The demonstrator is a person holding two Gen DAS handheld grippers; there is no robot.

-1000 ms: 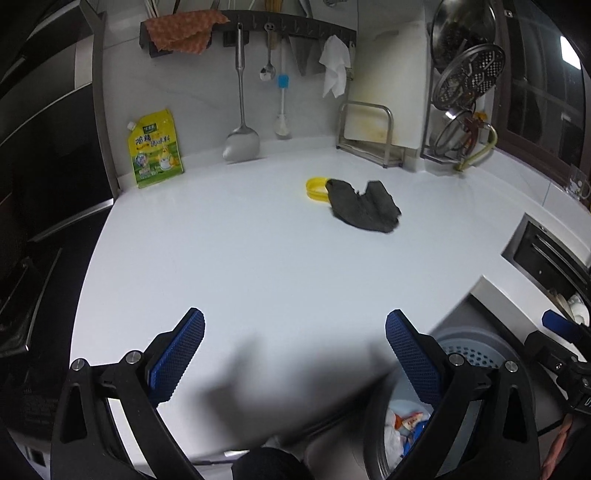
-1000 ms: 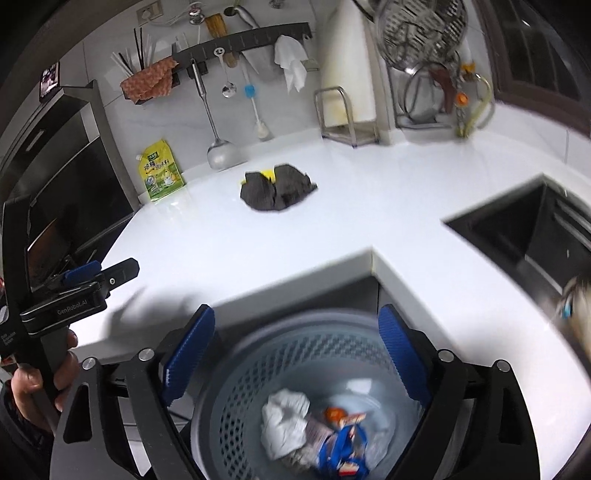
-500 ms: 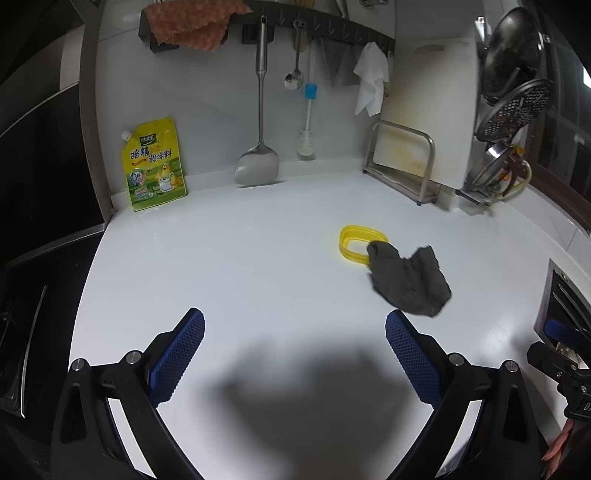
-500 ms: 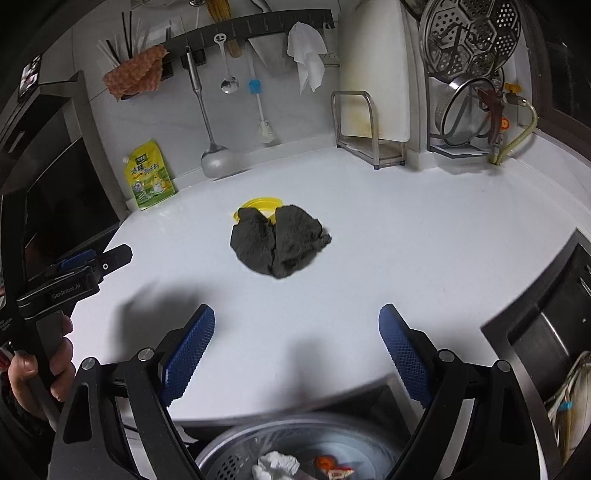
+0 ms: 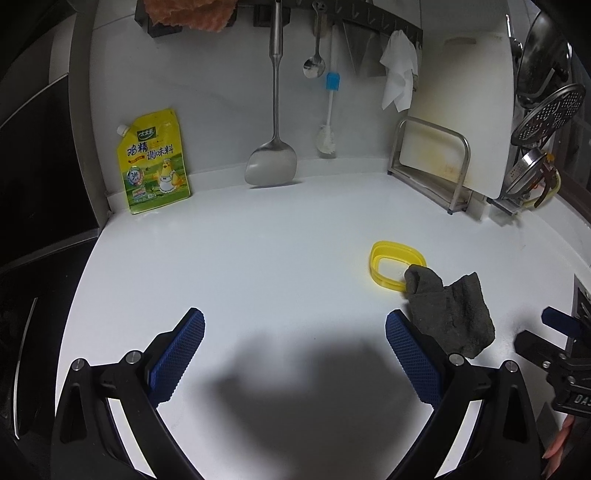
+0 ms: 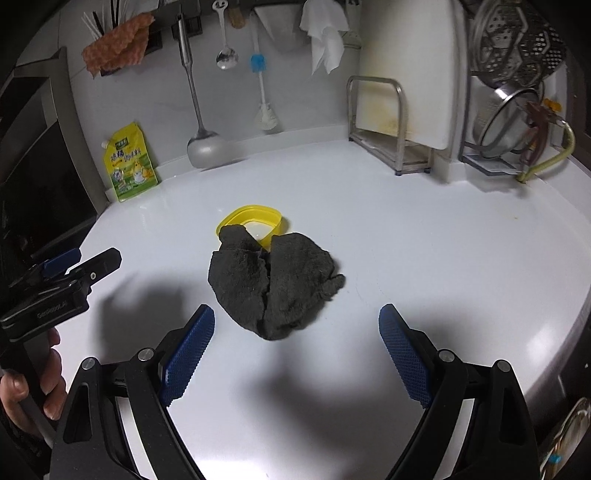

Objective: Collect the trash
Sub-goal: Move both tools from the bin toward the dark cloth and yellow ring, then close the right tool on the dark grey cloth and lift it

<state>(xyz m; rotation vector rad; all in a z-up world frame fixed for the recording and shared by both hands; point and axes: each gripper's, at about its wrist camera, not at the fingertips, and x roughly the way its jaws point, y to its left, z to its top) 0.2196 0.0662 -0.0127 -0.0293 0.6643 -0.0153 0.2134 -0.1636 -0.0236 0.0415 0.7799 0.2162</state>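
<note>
Rag (image 6: pixel 275 282), dark, overlapped yellow lid (image 6: pixel 255 221); right gripper (image 6: pixel 295 341) spread, left gripper (image 5: pixel 293 354) spread; prob. pinch rag's bunched middle, avoid lid.

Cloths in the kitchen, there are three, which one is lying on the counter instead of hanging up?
The dark grey cloth, crumpled on the counter and overlapping the yellow ring. The orange cloth and white cloth hang at the wall rail.
</note>
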